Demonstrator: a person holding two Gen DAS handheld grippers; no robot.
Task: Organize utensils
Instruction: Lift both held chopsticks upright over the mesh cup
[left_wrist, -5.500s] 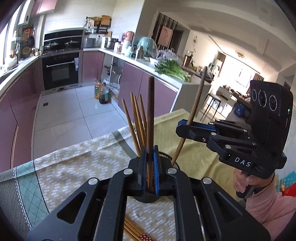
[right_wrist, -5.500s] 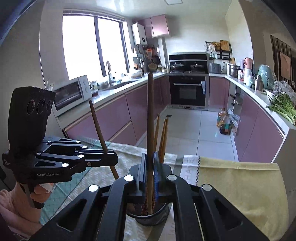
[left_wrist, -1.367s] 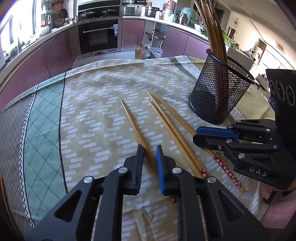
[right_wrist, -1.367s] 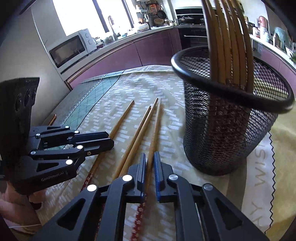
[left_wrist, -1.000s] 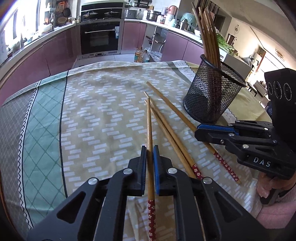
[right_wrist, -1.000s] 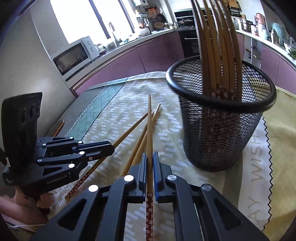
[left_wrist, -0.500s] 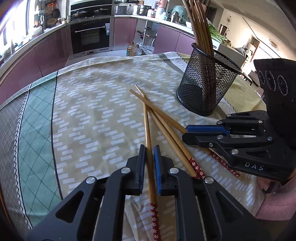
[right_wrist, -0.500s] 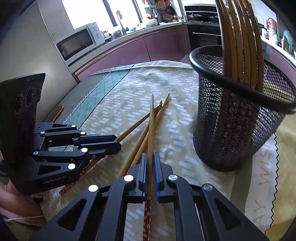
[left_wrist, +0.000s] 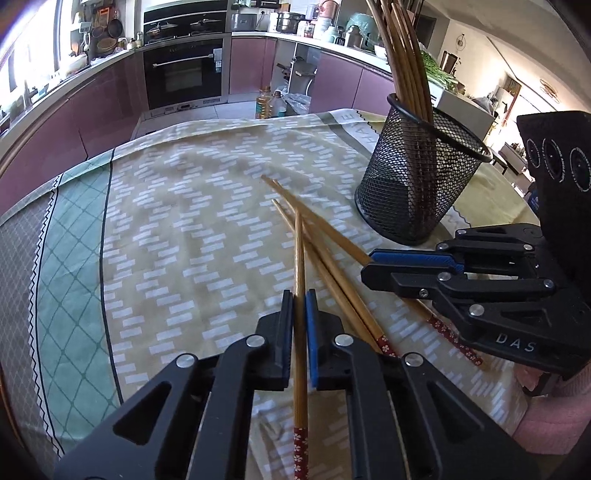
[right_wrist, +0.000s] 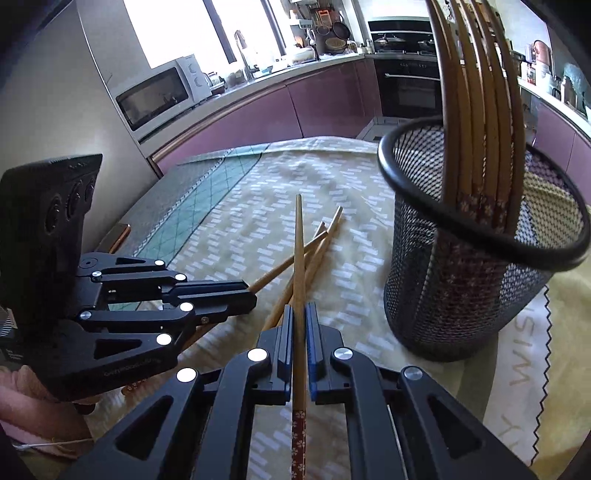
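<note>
My left gripper (left_wrist: 300, 306) has its jaws closing on a bamboo chopstick (left_wrist: 299, 251) with a red flowered end; the stick runs straight between the pads. In the right wrist view my right gripper (right_wrist: 300, 321) is shut on another such chopstick (right_wrist: 298, 240). Both held sticks cross over two loose chopsticks (left_wrist: 332, 273) lying on the patterned tablecloth (left_wrist: 184, 229). The black mesh holder (right_wrist: 461, 288) stands just right of the right gripper, with several chopsticks (right_wrist: 476, 110) upright in it. The two grippers sit side by side, close together.
A pink sleeve (left_wrist: 546, 424) shows behind the right gripper. A small brown object (right_wrist: 116, 236) lies at the cloth's left edge. Beyond the table's far edge are the floor, purple cabinets, an oven (left_wrist: 183, 74) and a microwave (right_wrist: 159, 96).
Both grippers came down from above the holder to the cloth. The left one, open around a chopstick 1.4 s ago, shut on it. Over the last half second little has shifted.
</note>
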